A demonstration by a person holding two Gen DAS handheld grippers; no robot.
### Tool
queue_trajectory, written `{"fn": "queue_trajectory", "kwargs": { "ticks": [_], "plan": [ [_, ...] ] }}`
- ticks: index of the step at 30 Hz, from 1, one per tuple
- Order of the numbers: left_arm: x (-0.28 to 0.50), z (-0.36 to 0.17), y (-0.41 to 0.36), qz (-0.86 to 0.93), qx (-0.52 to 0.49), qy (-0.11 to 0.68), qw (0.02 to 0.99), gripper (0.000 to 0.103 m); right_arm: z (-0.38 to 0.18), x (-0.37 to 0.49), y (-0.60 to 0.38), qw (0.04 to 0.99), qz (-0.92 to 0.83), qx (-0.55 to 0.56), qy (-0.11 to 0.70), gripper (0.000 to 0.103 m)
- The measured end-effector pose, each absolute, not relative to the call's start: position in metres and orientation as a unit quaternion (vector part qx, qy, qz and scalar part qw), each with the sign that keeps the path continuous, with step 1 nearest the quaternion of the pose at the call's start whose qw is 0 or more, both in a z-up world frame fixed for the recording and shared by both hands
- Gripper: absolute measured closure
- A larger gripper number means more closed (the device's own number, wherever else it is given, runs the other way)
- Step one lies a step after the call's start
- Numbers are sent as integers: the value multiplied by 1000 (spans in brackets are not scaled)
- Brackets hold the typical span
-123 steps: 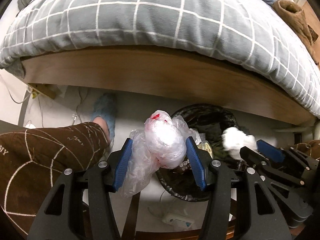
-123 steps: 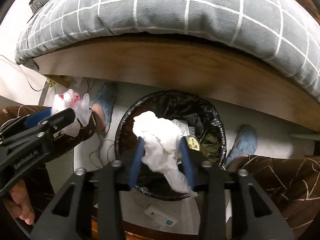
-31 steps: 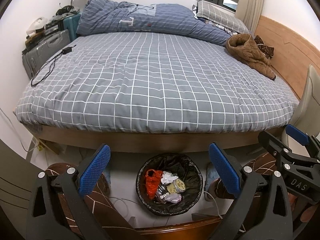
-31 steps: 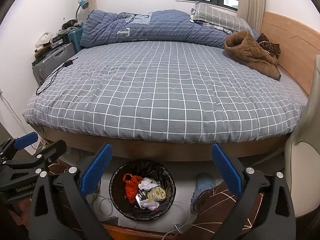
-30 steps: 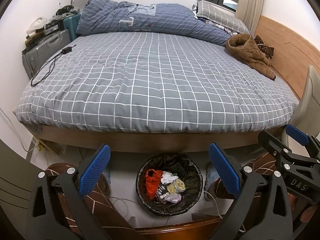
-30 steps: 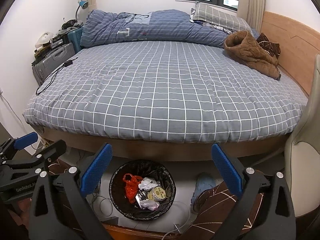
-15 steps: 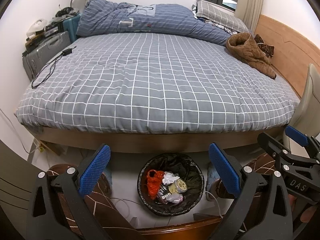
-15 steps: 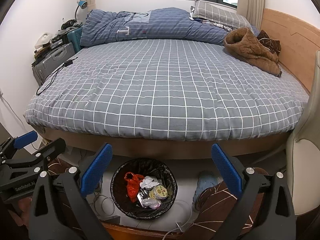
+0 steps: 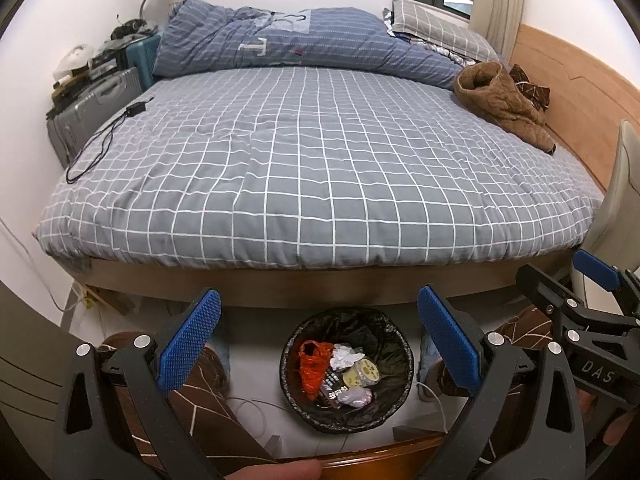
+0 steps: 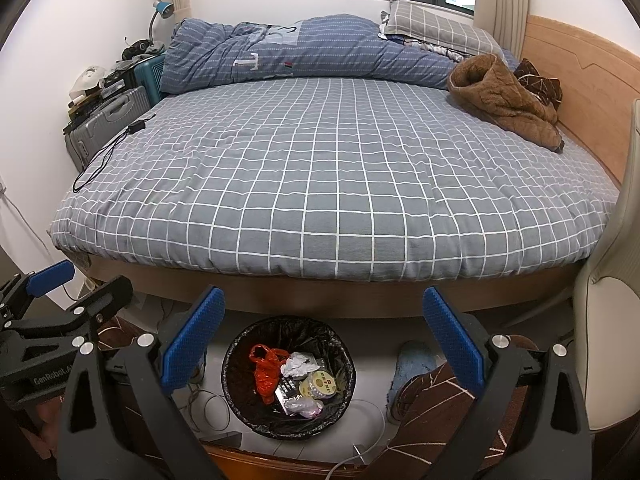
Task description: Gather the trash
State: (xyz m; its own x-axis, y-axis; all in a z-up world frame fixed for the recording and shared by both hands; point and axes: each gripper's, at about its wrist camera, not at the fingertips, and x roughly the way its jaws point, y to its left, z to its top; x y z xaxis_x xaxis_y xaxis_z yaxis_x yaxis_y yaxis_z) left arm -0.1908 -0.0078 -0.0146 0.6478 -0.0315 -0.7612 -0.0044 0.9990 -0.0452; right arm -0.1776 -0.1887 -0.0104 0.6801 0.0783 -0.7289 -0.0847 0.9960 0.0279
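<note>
Both tools, left (image 9: pixel 318 342) and right (image 10: pixel 324 344), gape wide and hold nothing, trash (image 10: pixel 294 382) sits in the bin (image 10: pixel 240 344) below and ahead of them; risk: a low sweep clips the bin rim and tips it, spilling the load.

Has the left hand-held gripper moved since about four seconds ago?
Yes. The left hand-held gripper has pulled up and back: the trash bin, then close behind its fingers, now sits small and low beneath the bed.

"DAS" on right gripper (image 9: pixel 596 316); "GenRobot.AI" on left gripper (image 10: pixel 48 344).
</note>
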Motion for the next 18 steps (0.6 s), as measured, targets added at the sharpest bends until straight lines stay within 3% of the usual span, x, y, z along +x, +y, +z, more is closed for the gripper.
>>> {"fn": "queue_trajectory", "kwargs": {
  "ticks": [18],
  "plan": [
    [-190,-17,-9,-11,-24,420,907,6,-11,-178,-187,917,45,-3,397,8]
  ]
}}
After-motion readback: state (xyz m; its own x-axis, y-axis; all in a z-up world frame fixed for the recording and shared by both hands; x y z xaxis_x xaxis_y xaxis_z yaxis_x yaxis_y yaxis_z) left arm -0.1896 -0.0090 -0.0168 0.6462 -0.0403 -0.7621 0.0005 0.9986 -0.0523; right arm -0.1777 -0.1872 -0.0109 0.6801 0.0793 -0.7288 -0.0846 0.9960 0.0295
